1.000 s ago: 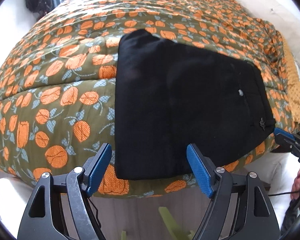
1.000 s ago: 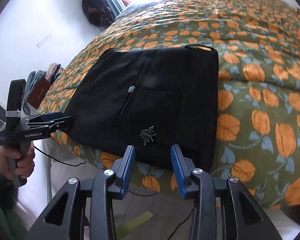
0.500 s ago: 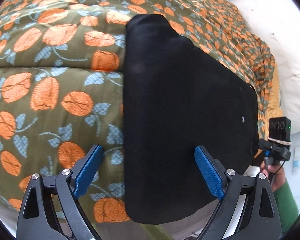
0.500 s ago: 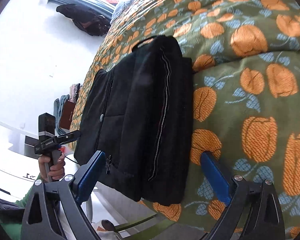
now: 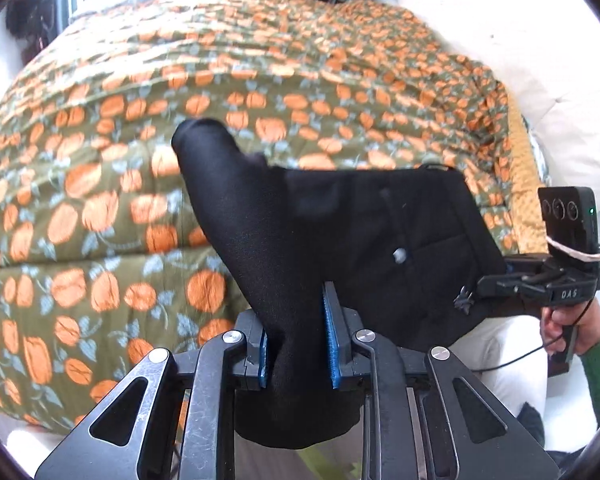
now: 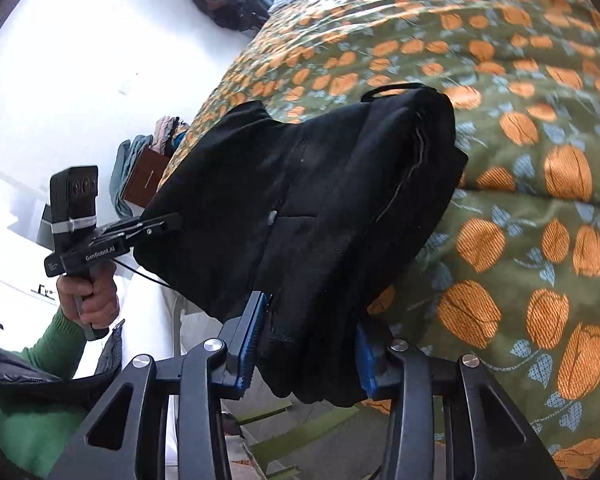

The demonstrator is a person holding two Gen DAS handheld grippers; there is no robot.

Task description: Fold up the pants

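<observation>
The folded black pants (image 5: 340, 232) lie at the near edge of the bed, partly lifted. My left gripper (image 5: 296, 344) is shut on their near left edge, and the cloth rises between the blue pads (image 5: 332, 344). My right gripper (image 6: 304, 344) is shut on the thick near right edge of the pants (image 6: 300, 200). In the left wrist view the right gripper (image 5: 540, 280) shows at the pants' right side. In the right wrist view the left gripper (image 6: 112, 244) shows at their left side.
The bed is covered by an olive quilt with orange flowers (image 5: 180, 100) (image 6: 520, 160). White pillows (image 5: 540, 80) lie at the right. A dark bag (image 6: 220, 4) hangs by the window. Clothes and a brown box (image 6: 148, 176) sit beside the bed.
Both grippers were open around the pants' near edges. Now both have closed on the cloth and the near edge is lifted off the quilt.
</observation>
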